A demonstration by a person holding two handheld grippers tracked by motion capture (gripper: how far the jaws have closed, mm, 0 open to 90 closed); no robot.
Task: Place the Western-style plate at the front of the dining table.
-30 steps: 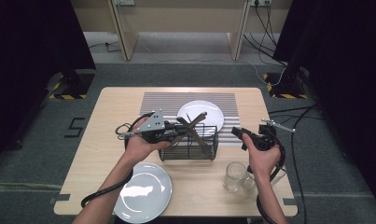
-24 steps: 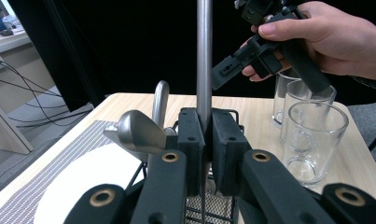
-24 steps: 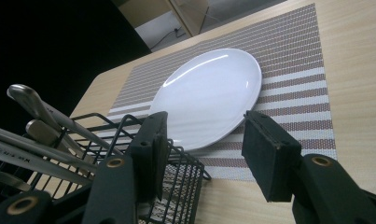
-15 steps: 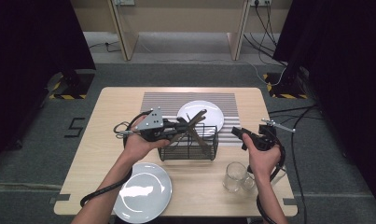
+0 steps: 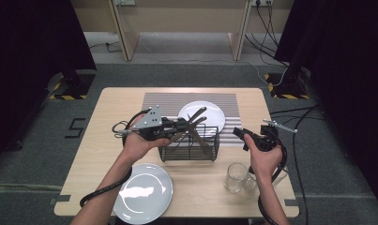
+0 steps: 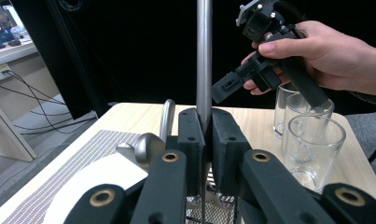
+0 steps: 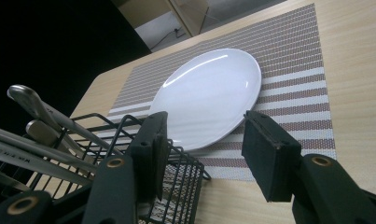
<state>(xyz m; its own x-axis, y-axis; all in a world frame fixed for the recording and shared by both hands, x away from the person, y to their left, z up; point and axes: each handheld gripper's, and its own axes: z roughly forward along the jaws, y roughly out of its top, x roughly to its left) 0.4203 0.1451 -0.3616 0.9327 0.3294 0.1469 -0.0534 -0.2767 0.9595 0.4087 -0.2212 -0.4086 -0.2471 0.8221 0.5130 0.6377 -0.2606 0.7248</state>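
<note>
1. Cutlery is being sorted out of the black wire basket (image 5: 190,146), which stands mid-table just in front of the striped placemat (image 5: 164,101) and the white plate (image 5: 214,112) lying on it.
2. At the basket's left rim, the left gripper (image 6: 204,135) has its jaws shut tight on a slim steel utensil handle (image 6: 204,56); the shaft rises straight up between the pads in the left gripper view. Whether it is a knife, fork or spoon I cannot tell, as its working end is hidden.
3. More utensils (image 7: 45,116) lean in the basket, handles fanning up and out.
4. Off to the basket's right, the right gripper (image 7: 202,151) hangs with its jaws wide apart and nothing between them, above the table near the glasses (image 6: 311,140).
5. As I judge it, the step in hand is pulling the gripped piece out of the basket.
6. Next comes a straight lift, so the piece clears the wires and its neighbours without tipping the basket.
7. A second plate (image 5: 144,192) waits at the near edge.
</note>
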